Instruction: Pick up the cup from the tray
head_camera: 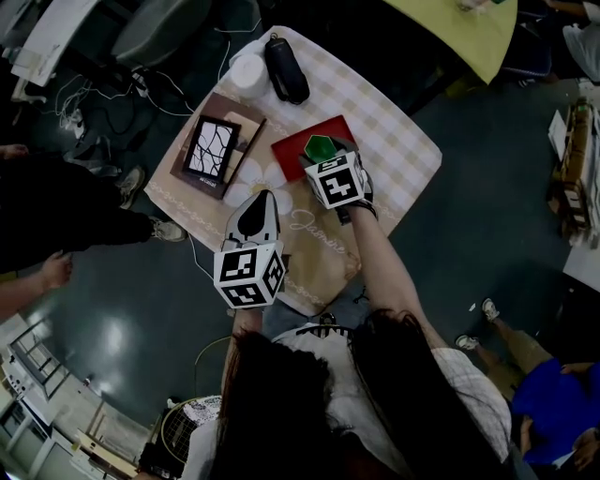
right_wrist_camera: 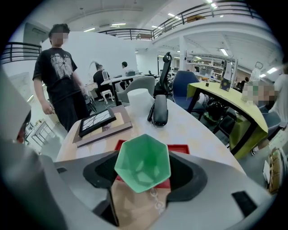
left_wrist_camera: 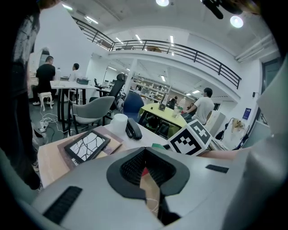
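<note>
A green faceted cup (head_camera: 323,148) (right_wrist_camera: 143,161) stands over the near part of a flat red tray (head_camera: 333,127) (right_wrist_camera: 181,148) on the checked tablecloth. My right gripper (head_camera: 326,159) (right_wrist_camera: 143,170) points steeply down at it, and its dark pads press on the cup's left and right sides. Whether the cup's base still touches the tray I cannot tell. My left gripper (head_camera: 263,198) (left_wrist_camera: 145,150) hovers to the left and nearer me, over the table's front part, its fingertips together and nothing in them.
A framed black-and-white picture (head_camera: 212,145) lies on a brown board left of the tray. A black case (head_camera: 286,67) and a white round container (head_camera: 248,71) sit at the far corner. A person's legs (head_camera: 56,211) stand left of the table. A yellow table (head_camera: 464,28) is beyond.
</note>
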